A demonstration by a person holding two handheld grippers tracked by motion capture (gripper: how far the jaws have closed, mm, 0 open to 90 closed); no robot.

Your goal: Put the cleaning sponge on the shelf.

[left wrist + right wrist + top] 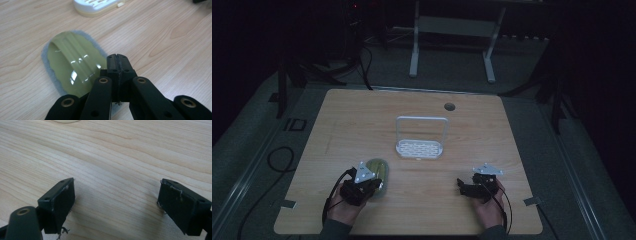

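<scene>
An oval olive-green pad [378, 168] with a grey felt rim lies flat on the wooden table [362, 115] at the front left. In the left gripper view the pad [72, 62] sits to the left of and ahead of my jaws. My left gripper [377, 186] [117, 58] is shut, pads pressed together with nothing seen between them, just over the pad's near right edge. At the front right my right gripper [462, 184] [116, 195] is open over bare wood, holding nothing.
A white slotted tray with a tall wire handle [421, 148] [96, 6] stands at the table's middle. A round cable hole [449, 106] is near the far edge. Beyond the table are a white frame [452, 30] and dark stands, with cables [277, 160] at left.
</scene>
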